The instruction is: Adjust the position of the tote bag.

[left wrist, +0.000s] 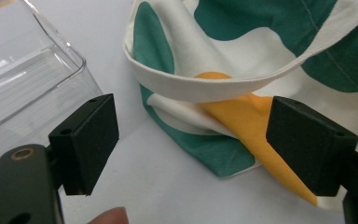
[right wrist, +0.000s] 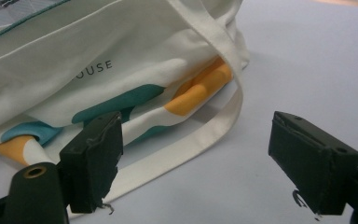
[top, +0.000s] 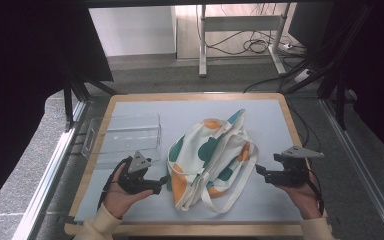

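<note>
On the table [top: 280, 107]: one cloth tote bag [top: 210, 155]; left of the bag stood one clear plastic bin [top: 125, 134]; two handheld grippers flanked it.

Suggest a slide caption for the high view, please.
Open left gripper and right gripper flank a patterned tote bag.

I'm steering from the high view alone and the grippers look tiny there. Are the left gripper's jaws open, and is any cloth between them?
Observer: The left gripper is open; the tote bag lies beyond the pads, untouched.
Operator: And the right gripper?
Observer: The right gripper is open too, with a white strap lying on the mat between its jaws, not pinched.
Operator: Any print on the bag?
Observer: Letters reading "OUSE" show on its side.
</note>
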`<state>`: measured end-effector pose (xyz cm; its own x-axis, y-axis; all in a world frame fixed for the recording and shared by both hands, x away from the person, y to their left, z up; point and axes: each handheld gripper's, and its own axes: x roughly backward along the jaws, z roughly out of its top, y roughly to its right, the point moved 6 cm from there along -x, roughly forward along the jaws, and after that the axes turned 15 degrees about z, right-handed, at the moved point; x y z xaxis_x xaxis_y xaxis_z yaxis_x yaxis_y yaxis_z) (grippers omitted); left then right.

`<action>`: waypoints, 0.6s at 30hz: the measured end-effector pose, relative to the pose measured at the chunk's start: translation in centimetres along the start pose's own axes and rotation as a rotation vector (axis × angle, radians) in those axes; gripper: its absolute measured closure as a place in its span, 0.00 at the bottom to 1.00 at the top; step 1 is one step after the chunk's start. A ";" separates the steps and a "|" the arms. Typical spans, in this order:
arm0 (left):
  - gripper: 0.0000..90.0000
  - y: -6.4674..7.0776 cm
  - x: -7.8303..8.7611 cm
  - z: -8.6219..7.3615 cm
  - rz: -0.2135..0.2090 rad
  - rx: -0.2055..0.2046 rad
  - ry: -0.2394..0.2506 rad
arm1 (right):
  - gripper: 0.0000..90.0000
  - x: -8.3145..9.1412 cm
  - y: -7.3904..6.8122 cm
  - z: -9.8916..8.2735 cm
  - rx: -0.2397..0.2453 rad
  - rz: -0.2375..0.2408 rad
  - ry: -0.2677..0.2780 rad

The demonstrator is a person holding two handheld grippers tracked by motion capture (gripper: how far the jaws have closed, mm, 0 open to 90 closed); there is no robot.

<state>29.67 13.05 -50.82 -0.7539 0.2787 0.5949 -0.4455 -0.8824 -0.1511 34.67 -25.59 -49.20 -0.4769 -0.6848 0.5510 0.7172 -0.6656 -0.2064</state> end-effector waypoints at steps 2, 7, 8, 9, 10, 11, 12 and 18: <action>0.19 0.0 0.0 0.0 -0.003 -0.002 0.001 | 0.22 0.2 0.0 0.0 0.009 -0.013 0.005; 0.19 -0.1 0.3 0.0 -0.032 0.015 -0.005 | 0.25 0.4 0.2 -0.2 0.022 -0.013 0.011; 0.21 -0.3 0.5 0.1 -0.043 0.029 -0.009 | 0.26 0.4 0.2 -0.3 0.019 -0.013 0.013; 0.22 -0.3 0.5 0.1 -0.043 0.029 -0.009 | 0.26 0.4 0.2 -0.3 0.018 -0.014 0.013; 0.22 -0.4 0.7 0.2 -0.048 0.040 -0.008 | 0.26 0.4 0.2 -0.3 0.018 -0.014 0.013; 0.22 -0.5 0.8 0.3 -0.053 0.045 -0.006 | 0.27 0.3 0.2 -0.3 0.020 -0.013 0.013; 0.23 -0.6 0.9 0.3 -0.058 0.047 -0.003 | 0.28 0.2 0.3 -0.2 0.013 -0.024 0.015; 0.27 0.1 0.8 0.0 -0.081 0.001 -0.008 | 0.30 0.1 0.5 -0.1 -0.002 -0.004 0.013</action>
<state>29.05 13.22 -50.32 -0.7118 0.3462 0.6112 -0.5041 -0.8577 -0.1013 34.91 -25.98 -49.38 -0.4865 -0.6857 0.5414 0.7143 -0.6690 -0.2054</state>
